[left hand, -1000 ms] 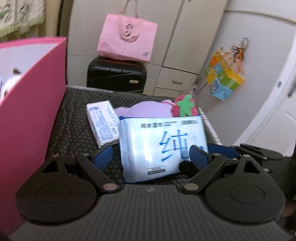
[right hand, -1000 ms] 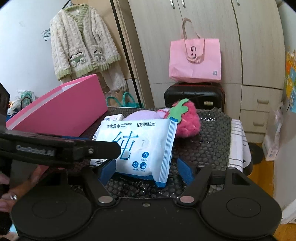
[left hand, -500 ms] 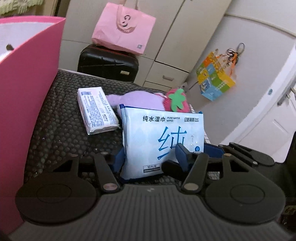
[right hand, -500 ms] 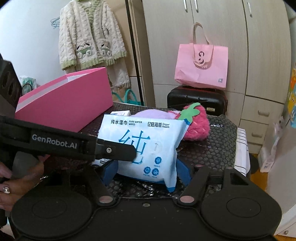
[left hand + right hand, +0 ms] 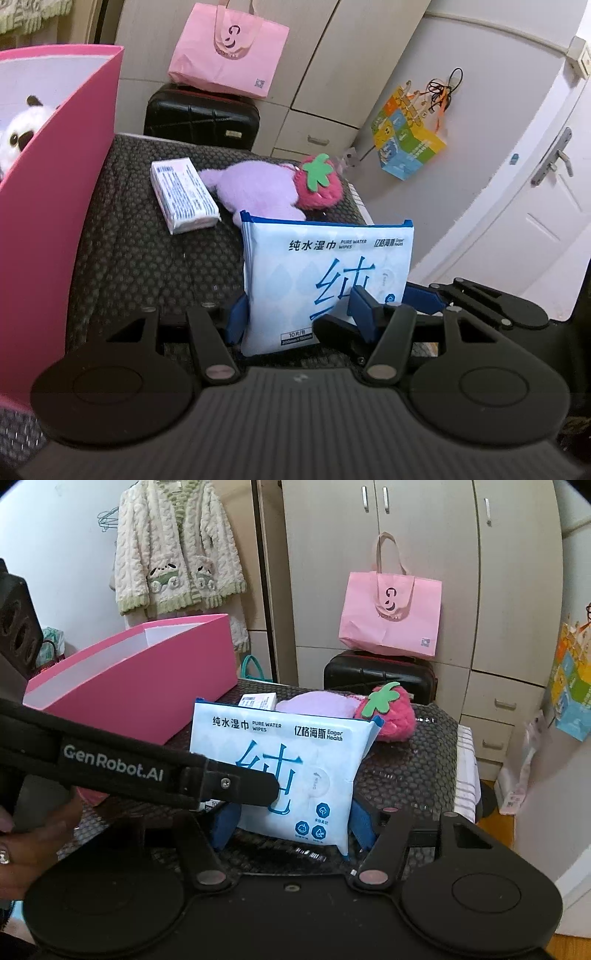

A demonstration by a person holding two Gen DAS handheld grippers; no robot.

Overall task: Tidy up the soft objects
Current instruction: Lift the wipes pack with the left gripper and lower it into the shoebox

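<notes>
A blue-and-white wet wipes pack (image 5: 325,273) stands upright above the dark bubble-textured table (image 5: 147,251). My left gripper (image 5: 299,314) is shut on its lower part. My right gripper (image 5: 291,821) has a finger on each side of the same pack (image 5: 280,764), closed against it. Behind the pack lie a purple plush (image 5: 255,184), a pink strawberry plush (image 5: 317,181) and a small white tissue pack (image 5: 183,194). A pink box (image 5: 48,206) stands at the left with a panda plush (image 5: 18,136) inside.
A black suitcase (image 5: 201,114) with a pink tote bag (image 5: 229,48) on it stands behind the table, before wardrobe doors. A colourful bag (image 5: 406,136) hangs at the right by a white door. A fluffy cardigan (image 5: 177,550) hangs at the back left.
Both grippers have closed on the wipes pack and raised it upright off the table. The left view now looks over the box edge, showing the panda plush.
</notes>
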